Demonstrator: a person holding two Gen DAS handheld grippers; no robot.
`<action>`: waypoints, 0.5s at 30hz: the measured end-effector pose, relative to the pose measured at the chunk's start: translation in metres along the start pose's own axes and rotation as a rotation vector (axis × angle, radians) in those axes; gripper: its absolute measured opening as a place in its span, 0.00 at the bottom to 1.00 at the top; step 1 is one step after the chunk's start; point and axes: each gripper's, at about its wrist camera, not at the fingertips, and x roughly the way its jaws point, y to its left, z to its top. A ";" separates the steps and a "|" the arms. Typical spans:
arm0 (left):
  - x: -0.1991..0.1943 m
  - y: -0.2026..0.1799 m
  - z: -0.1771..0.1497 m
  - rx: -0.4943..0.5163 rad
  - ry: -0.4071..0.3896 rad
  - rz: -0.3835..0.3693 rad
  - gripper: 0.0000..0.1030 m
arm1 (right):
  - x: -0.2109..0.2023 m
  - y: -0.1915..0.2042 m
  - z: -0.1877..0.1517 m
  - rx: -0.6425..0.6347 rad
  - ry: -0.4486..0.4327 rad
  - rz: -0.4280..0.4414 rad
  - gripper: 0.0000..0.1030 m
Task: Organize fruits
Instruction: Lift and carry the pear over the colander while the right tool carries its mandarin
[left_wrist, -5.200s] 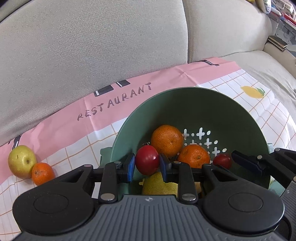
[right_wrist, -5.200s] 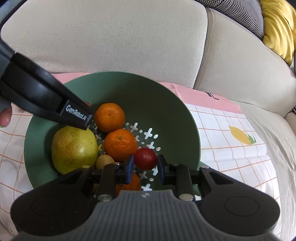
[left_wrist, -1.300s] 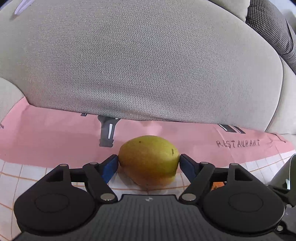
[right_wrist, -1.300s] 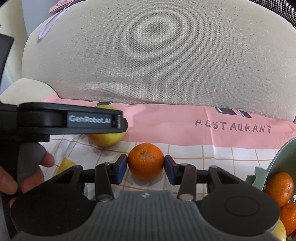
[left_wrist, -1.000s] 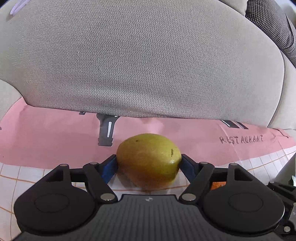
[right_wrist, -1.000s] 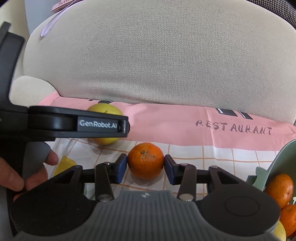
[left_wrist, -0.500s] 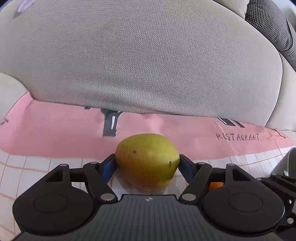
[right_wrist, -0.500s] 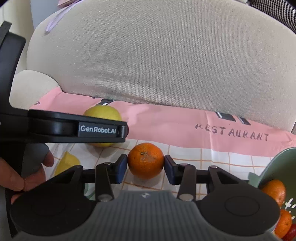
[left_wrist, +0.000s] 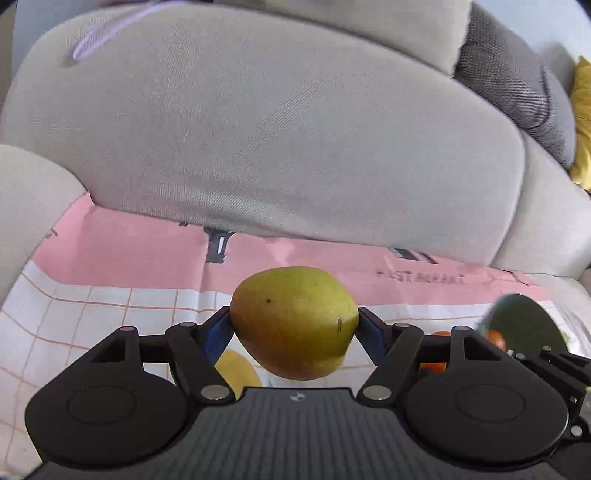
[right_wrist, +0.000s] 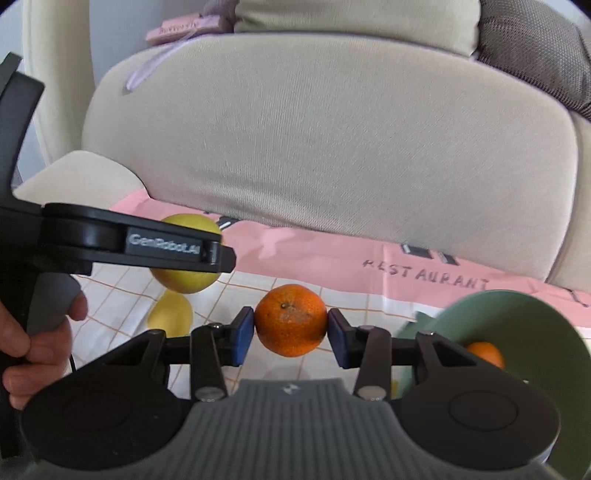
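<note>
The left gripper (left_wrist: 294, 325) clamps a yellow-green pear (left_wrist: 294, 322), long axis crosswise between the pads (stem end not discernible), clear above the checked cloth (left_wrist: 92, 314). The right gripper (right_wrist: 290, 334) pinches a mandarin (right_wrist: 290, 320), stem dimple facing the camera, left of the green bowl (right_wrist: 524, 314).

A beige sofa (left_wrist: 258, 129) carries everything; its seat is covered by a cloth (right_wrist: 332, 266) with a pink band lettered "RESTAURANT" and a white field with an orange grid. The pink band runs beyond the claws, along the foot of the backrest, and the grid lies beneath them. A green bowl (right_wrist: 517, 314) rests on the cloth to the right of the right gripper (right_wrist: 291, 334), with 1 orange fruit visible inside. On the grid below the left gripper (left_wrist: 294, 326) shows a yellow patch (left_wrist: 236, 369), whether print or fruit cannot be told.
</note>
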 end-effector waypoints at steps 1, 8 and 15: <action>-0.009 -0.004 0.000 0.005 -0.009 -0.002 0.79 | -0.008 -0.002 -0.001 0.002 -0.009 -0.002 0.40; -0.059 -0.046 0.001 0.085 -0.066 -0.064 0.79 | -0.060 -0.014 -0.014 0.007 -0.066 -0.011 0.40; -0.082 -0.096 -0.012 0.188 -0.052 -0.141 0.79 | -0.100 -0.041 -0.032 0.050 -0.100 -0.070 0.40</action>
